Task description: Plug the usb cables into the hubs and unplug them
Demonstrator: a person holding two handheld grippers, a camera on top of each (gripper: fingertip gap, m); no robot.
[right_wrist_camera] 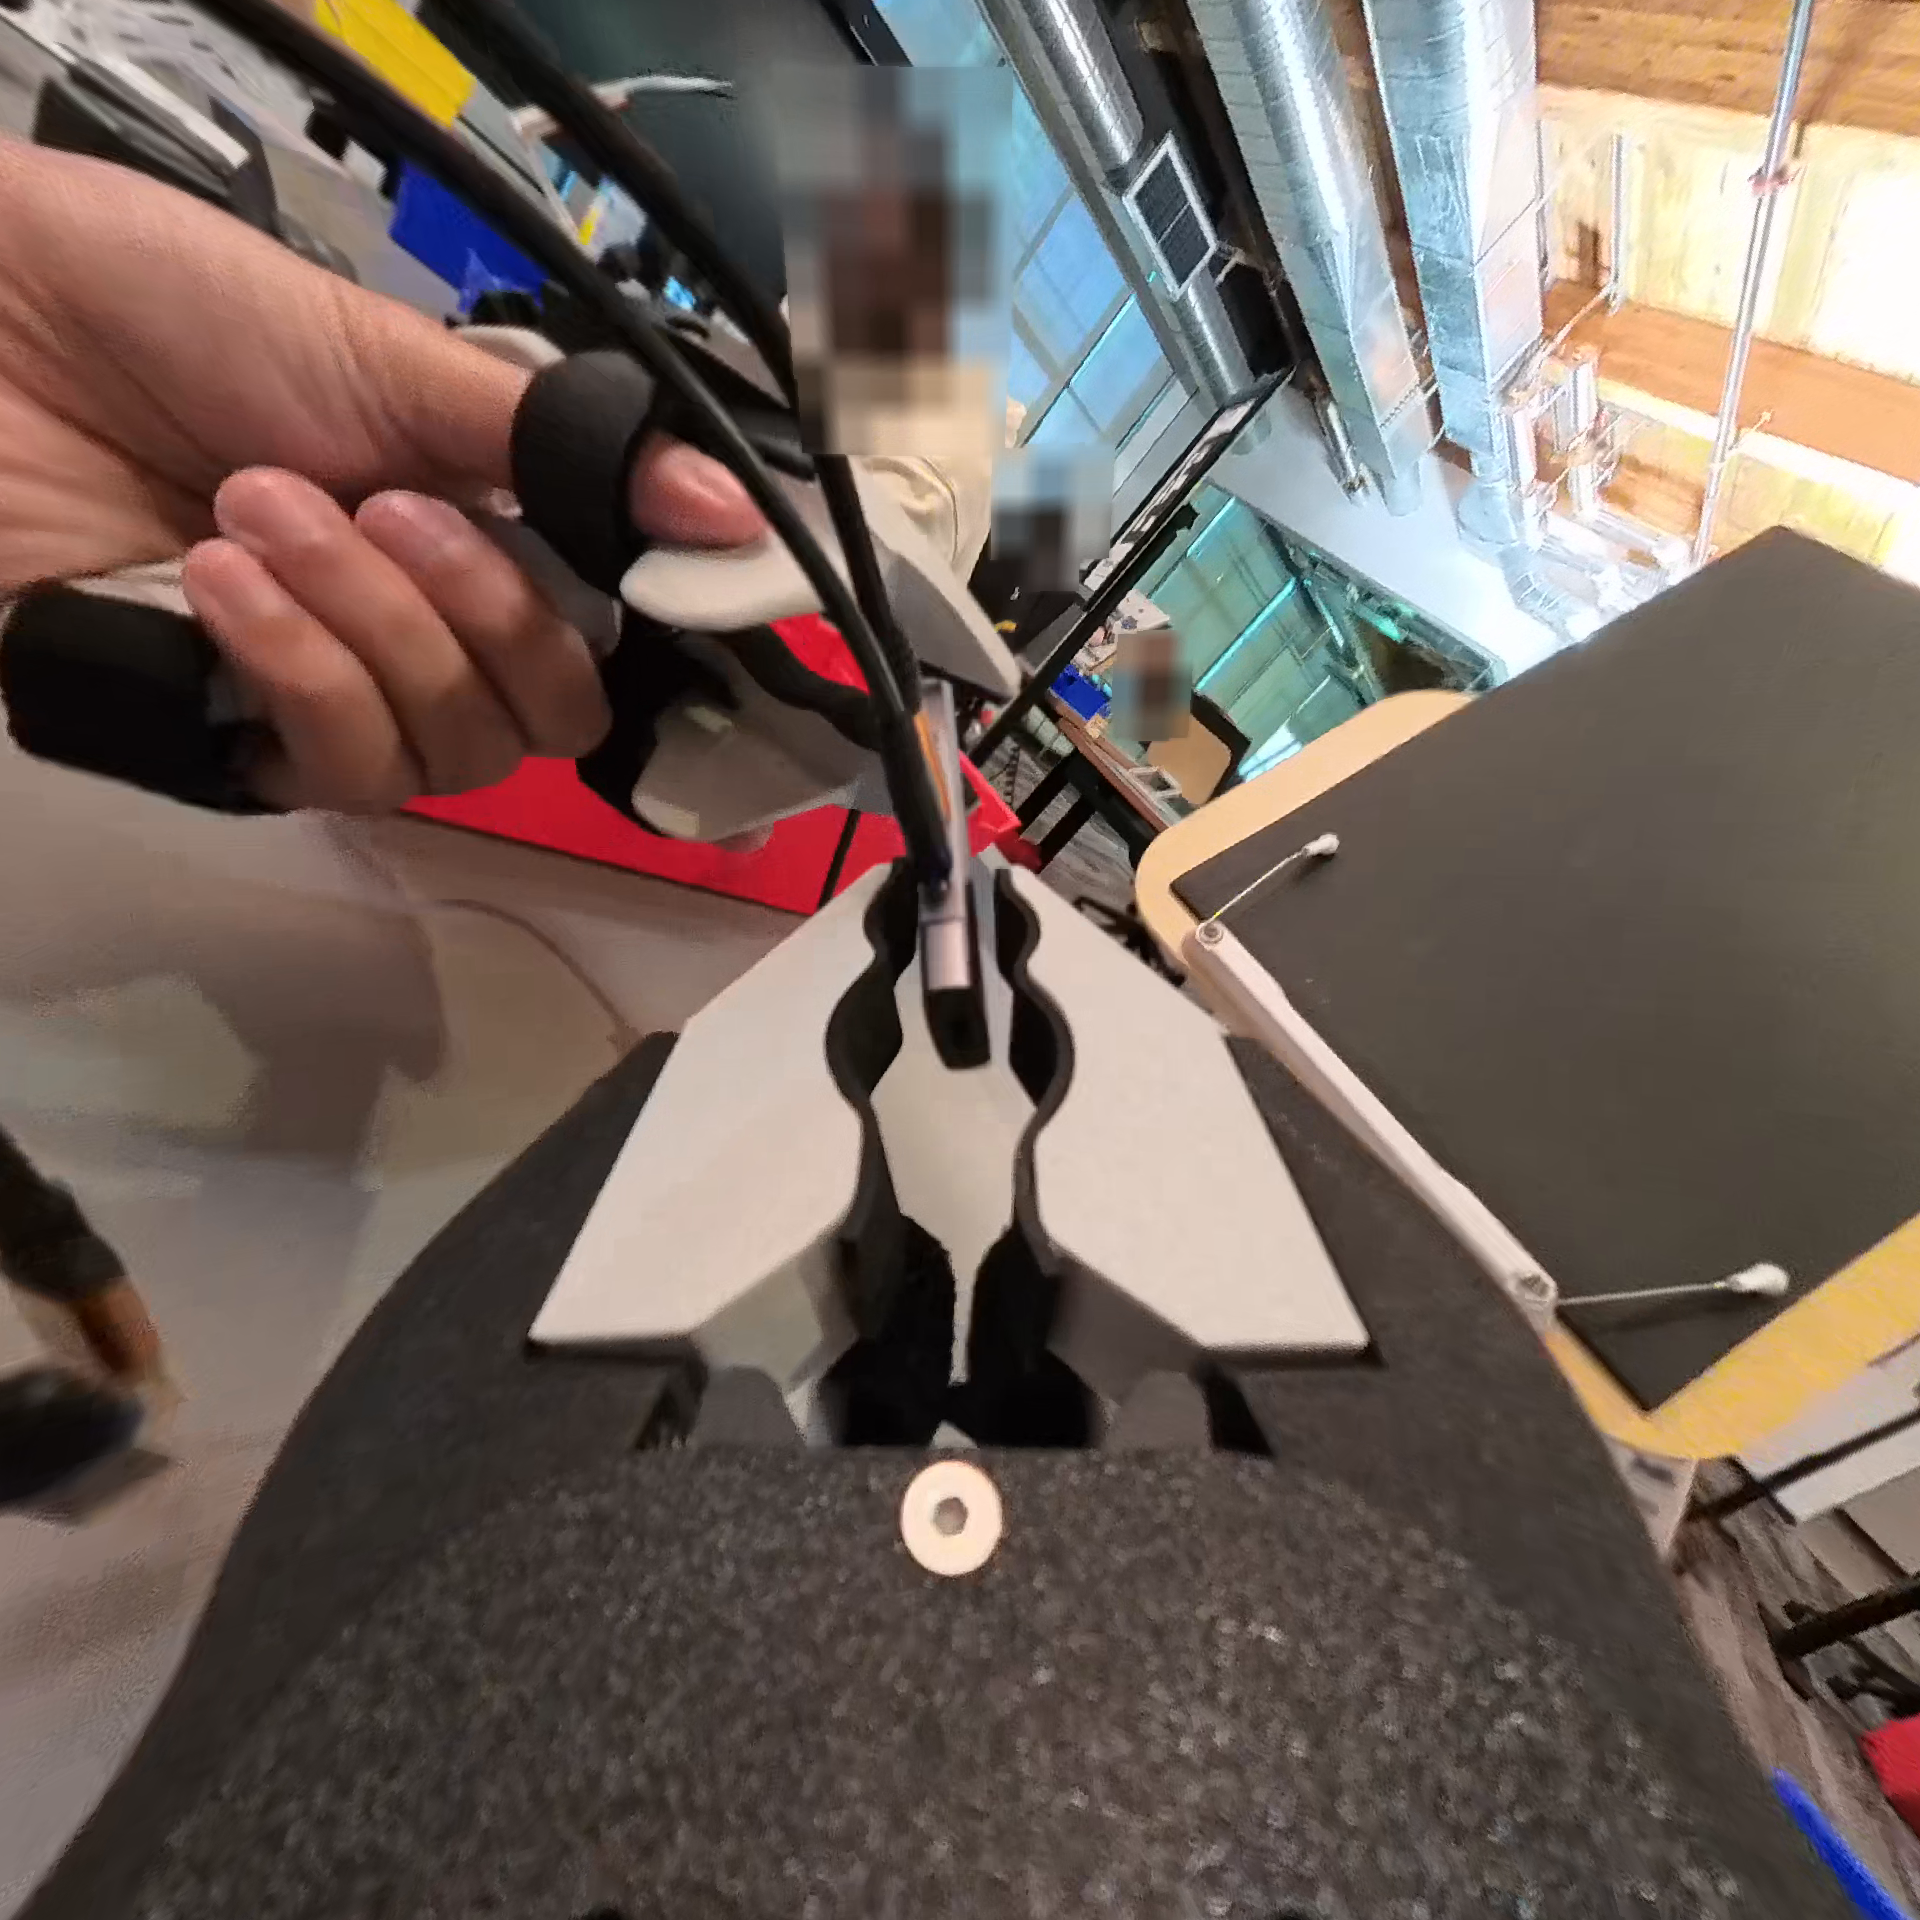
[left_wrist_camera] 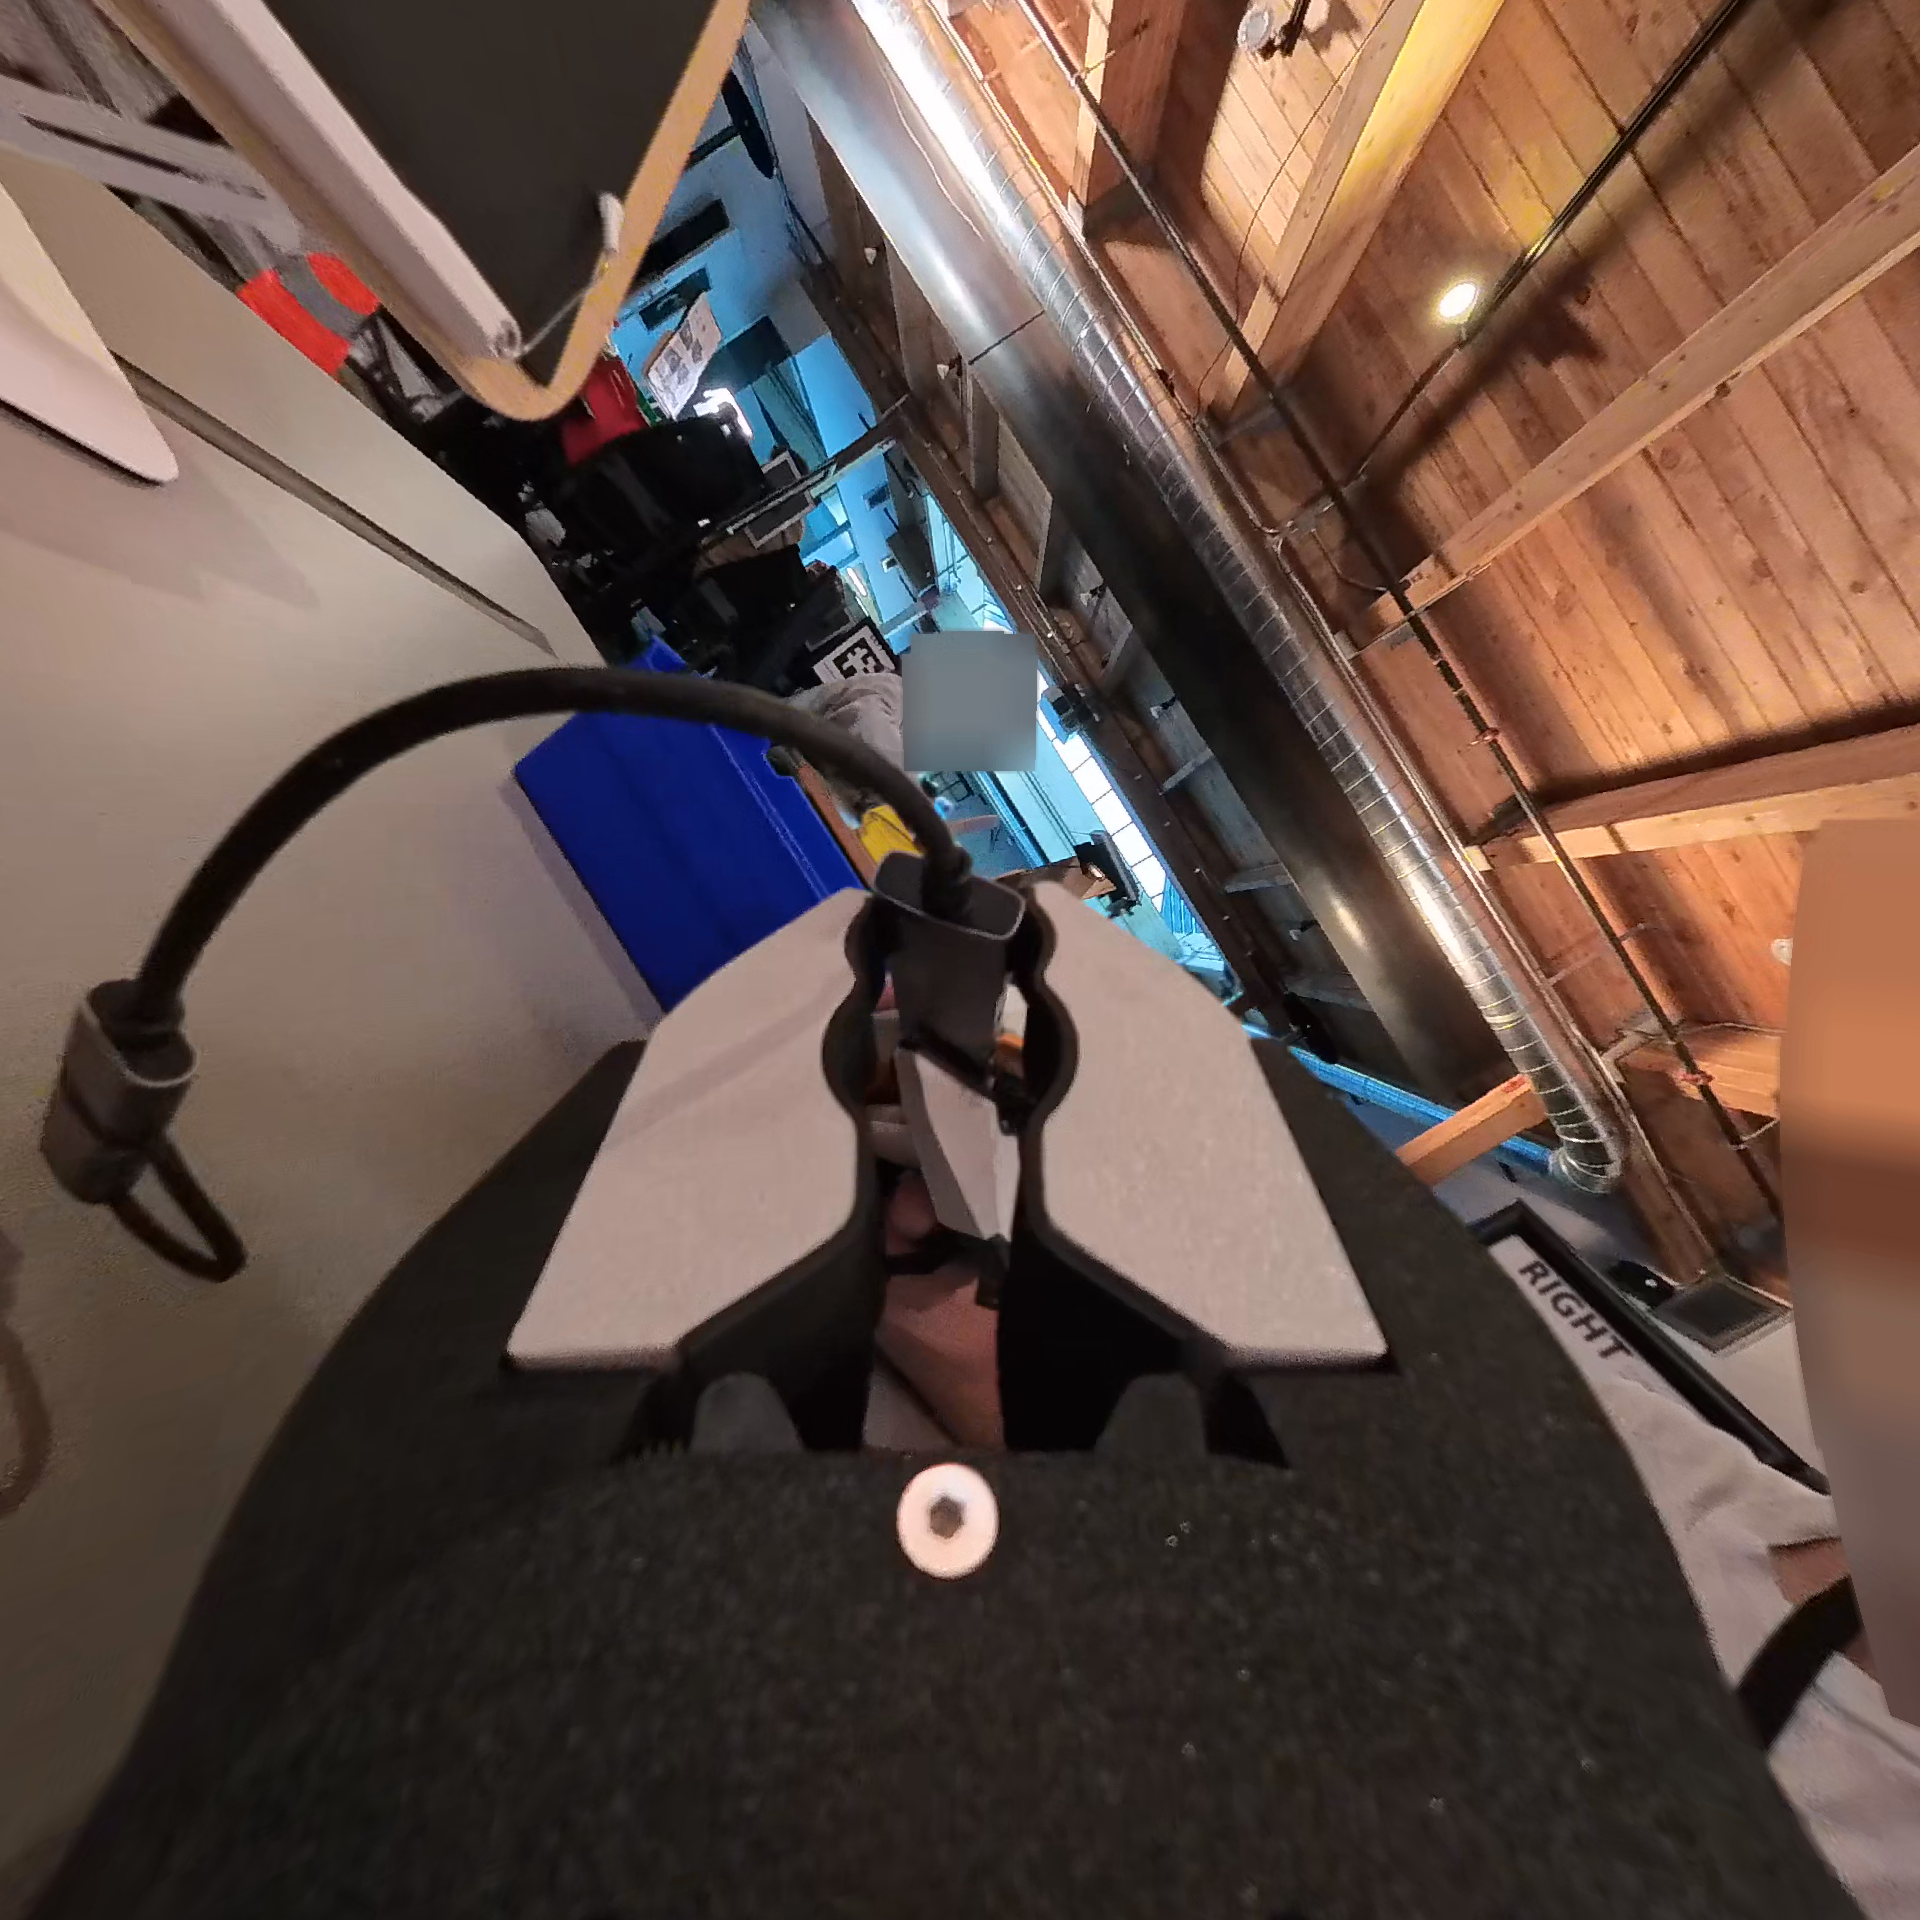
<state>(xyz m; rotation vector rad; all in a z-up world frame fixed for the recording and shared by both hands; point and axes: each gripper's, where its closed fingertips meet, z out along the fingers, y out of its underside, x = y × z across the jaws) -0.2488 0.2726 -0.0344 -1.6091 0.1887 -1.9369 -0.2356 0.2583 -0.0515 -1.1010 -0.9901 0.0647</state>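
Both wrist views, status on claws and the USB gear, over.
Left claw shut on dark hub, black cable looping off it. Right claw shut on silver connector. Not seen mated. Hand close ahead.

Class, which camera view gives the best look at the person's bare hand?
The right wrist view: the hand fills its upper left, fingers wrapped round the other gripper's handle. The left wrist view shows no such hand clearly.

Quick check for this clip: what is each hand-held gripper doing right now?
Left hand-held gripper: closed on the dark grey slim hub with its black cable.
Right hand-held gripper: closed on the silver metal USB plug.
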